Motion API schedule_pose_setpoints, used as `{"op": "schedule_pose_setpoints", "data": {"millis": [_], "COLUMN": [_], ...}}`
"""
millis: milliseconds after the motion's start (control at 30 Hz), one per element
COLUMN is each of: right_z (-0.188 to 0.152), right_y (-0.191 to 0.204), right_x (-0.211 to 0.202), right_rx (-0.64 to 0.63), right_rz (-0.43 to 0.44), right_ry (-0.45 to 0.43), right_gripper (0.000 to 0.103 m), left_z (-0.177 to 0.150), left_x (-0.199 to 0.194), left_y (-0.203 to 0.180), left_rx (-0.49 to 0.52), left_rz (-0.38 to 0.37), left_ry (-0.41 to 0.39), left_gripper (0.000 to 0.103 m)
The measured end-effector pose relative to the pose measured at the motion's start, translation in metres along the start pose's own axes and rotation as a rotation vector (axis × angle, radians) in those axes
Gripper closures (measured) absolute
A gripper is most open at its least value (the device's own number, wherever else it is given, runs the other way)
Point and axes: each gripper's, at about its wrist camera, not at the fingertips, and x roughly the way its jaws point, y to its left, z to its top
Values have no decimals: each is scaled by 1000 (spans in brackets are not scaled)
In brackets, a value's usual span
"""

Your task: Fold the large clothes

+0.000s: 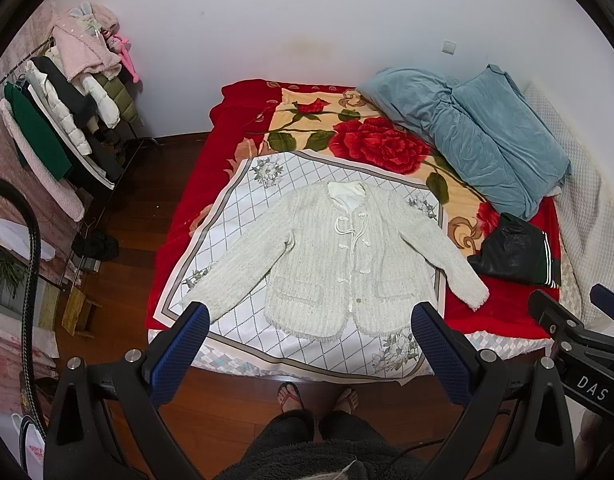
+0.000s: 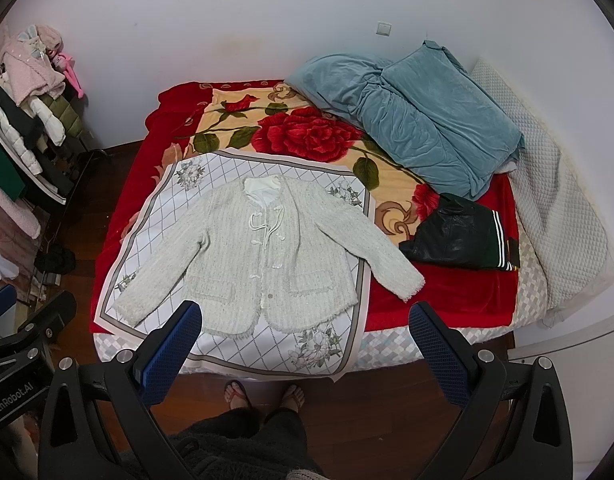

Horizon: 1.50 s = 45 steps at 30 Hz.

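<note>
A: Lying flat on the bed [image 1: 503, 312], front up, the cream jacket [image 1: 327, 256] is spreading its sleeves sideways, hem facing us.

B: The left gripper [image 1: 307, 340] is hovering nearer it, I think; the right gripper [image 2: 307, 340] is waiting alongside. Both are gaping, holding nothing.

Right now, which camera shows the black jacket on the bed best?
The right wrist view: the black jacket lies nearer the middle, with its striped hem clear. The left wrist view shows it too, but nearer the edge.
</note>
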Motion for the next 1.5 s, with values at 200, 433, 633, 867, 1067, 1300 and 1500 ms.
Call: {"op": "schedule_pose_setpoints", "data": {"millis": [200, 433, 633, 867, 1067, 1300, 1500], "right_z": [-1, -7, -5, -10, -36, -84, -143], "right_y": [-1, -7, -23, -97, -172, -268, -318], "right_x": [0, 8, 46, 158, 281, 458, 608], "right_rx": [3, 32, 108, 424, 580, 885, 1214], "right_rz": [2, -26, -120, -153, -192, -27, 206], "right_ry": [0, -9, -57, 38, 129, 239, 278], "right_gripper": [0, 0, 0, 0, 5, 37, 37], "left_z": [-1, 12, 33, 53, 67, 62, 42], "left_x": [0, 13, 59, 153, 251, 378, 477], "left_y": [0, 6, 12, -1, -34, -68, -92], "left_rx": [0, 21, 62, 77, 74, 25, 22], "left_rz": [-2, 79, 163, 148, 190, 276, 341], "left_ry": [-1, -71, -150, -115, -44, 111, 241], "left_gripper": [0, 0, 0, 0, 0, 0, 0]}}
